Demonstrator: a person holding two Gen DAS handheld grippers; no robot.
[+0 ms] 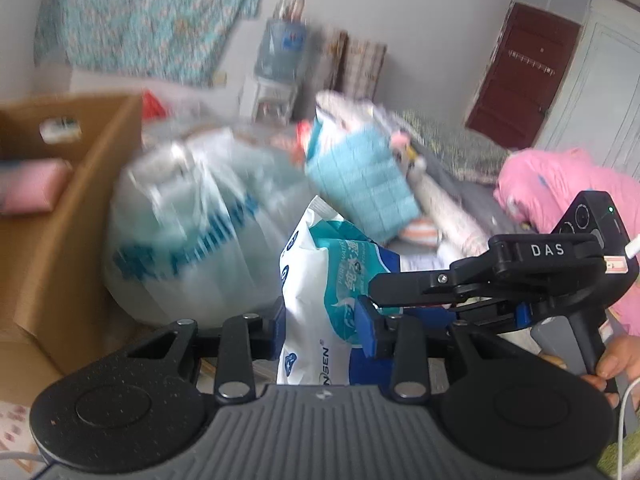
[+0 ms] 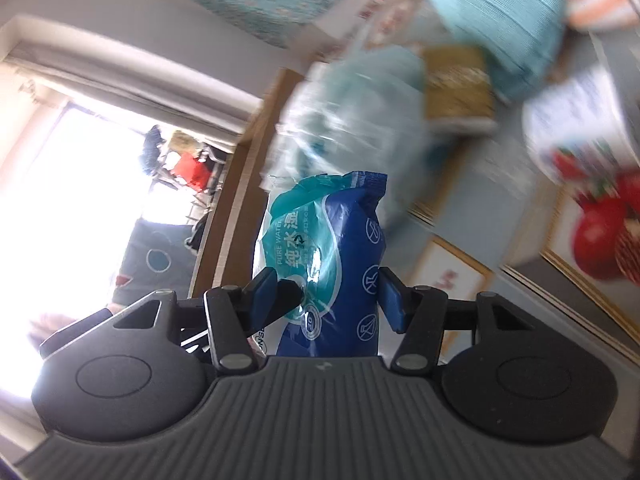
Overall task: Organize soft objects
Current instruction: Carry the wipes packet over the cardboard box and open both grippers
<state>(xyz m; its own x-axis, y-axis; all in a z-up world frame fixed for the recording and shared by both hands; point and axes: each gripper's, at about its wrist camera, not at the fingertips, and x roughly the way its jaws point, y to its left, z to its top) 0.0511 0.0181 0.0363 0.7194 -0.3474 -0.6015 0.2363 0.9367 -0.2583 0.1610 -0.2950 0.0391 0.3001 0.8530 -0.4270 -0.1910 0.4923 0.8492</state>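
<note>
I have one soft wet-wipe packet (image 1: 316, 304), blue, teal and white plastic with printed text, and both my tongs are on it. My left gripper (image 1: 325, 325) has its two blue pads (image 1: 366, 330) squeezed against the packet's sides, jaws narrowed most of the way. My right gripper (image 2: 334, 298) is half closed around the same packet (image 2: 340, 264); its one visible blue pad (image 2: 391, 300) sits against the blue edge, and on the other side a black finger of the other tongs presses the teal face. In the left view the right gripper (image 1: 384, 286) reaches in from the side onto the packet.

Behind the packet lies one big clear plastic bag (image 1: 192, 228) with blue lettering, stuffed pale. Left of the packet stands one brown cardboard box (image 1: 80, 208), open-topped, with one pink soft pad (image 1: 32, 192) inside. Beyond the packet leans one teal quilted bundle (image 1: 360, 184), and to the right lies one pink fabric heap (image 1: 560, 184). The rest is too blurred to count.
</note>
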